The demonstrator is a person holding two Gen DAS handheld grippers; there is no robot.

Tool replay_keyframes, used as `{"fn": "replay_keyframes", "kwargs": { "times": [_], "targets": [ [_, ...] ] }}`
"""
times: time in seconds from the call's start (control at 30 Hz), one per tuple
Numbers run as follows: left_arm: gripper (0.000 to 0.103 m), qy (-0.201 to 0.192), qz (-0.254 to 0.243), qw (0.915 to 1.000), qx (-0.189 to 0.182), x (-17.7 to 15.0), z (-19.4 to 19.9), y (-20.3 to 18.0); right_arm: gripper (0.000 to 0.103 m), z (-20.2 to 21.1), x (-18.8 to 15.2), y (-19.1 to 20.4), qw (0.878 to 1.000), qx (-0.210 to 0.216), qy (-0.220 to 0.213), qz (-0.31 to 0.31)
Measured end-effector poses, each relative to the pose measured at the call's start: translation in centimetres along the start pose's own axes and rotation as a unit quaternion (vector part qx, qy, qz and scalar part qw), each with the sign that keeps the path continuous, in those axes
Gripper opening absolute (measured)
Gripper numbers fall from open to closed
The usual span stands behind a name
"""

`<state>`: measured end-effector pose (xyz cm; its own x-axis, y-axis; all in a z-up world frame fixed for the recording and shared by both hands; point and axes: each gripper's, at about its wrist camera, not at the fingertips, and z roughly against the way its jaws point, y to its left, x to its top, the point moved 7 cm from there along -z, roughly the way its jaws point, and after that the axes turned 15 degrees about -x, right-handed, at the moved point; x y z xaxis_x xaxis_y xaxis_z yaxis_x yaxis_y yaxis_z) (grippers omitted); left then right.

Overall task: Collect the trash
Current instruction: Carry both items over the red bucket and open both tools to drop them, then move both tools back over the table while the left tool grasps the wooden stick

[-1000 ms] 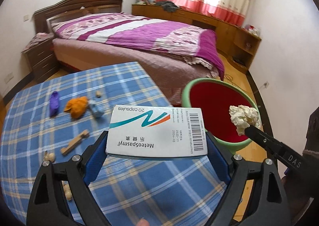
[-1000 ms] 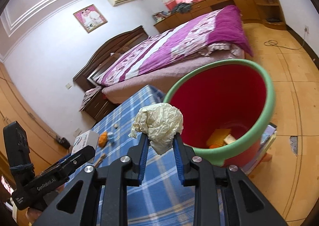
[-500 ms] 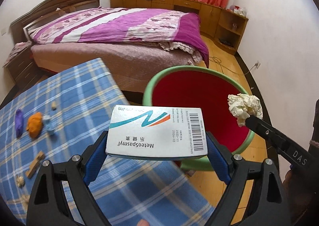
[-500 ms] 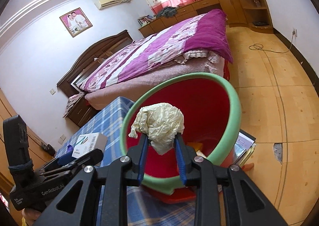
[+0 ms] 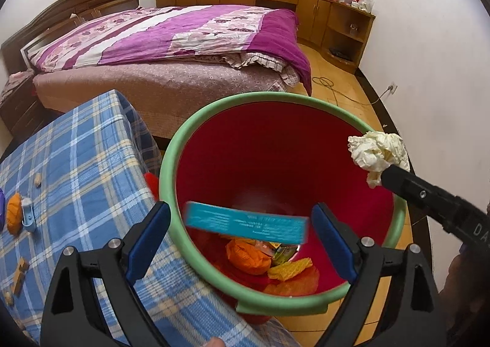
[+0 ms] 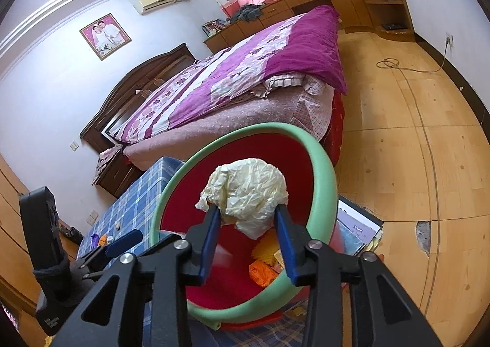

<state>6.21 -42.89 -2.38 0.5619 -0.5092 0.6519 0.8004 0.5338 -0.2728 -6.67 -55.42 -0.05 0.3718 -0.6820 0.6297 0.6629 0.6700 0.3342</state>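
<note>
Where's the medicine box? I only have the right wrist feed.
Observer: In the left wrist view the box is a blur inside the mouth of the bin.
Operator: Left gripper on it?
Observer: No. The left gripper is open and the box touches neither finger.
Operator: Any trash on the table?
Observer: Yes. An orange wad, a wooden piece and some small bits lie on the table.
</note>
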Motion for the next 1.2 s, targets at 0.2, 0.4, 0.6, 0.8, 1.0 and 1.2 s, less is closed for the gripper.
{"fn": "replay_keyframes", "kwargs": {
  "times": [0.2,0.4,0.6,0.8,1.0,1.2],
  "targets": [
    [0.093,0.001,0.021,0.9996,-0.016,0.0,0.1,0.5,0.057,0.0,-0.1,-0.1,1.000,-0.002,0.003,-0.005],
    [0.093,-0.010,0.022,0.9996,-0.013,-0.4,2.2,1.5,0.058,0.7,-0.5,0.1,1.000,-0.002,-0.005,-0.019],
    [0.093,-0.025,0.034,0.9991,-0.006,-1.3,5.0,3.2,0.061,2.1,-1.2,1.4,1.000,0.001,-0.013,-0.023],
    [0.093,-0.043,0.049,0.9979,0.006,-2.1,8.1,5.5,0.065,3.6,-2.5,3.5,1.000,0.006,-0.014,-0.012],
    [0.093,-0.051,0.067,0.9962,0.021,-3.4,10.8,8.0,0.066,4.3,-4.0,6.0,1.000,0.011,-0.009,0.002],
    [0.093,-0.055,0.086,0.9943,0.033,-5.1,13.0,10.4,0.066,4.4,-5.4,8.9,1.000,0.016,0.003,0.022]
  ]
}}
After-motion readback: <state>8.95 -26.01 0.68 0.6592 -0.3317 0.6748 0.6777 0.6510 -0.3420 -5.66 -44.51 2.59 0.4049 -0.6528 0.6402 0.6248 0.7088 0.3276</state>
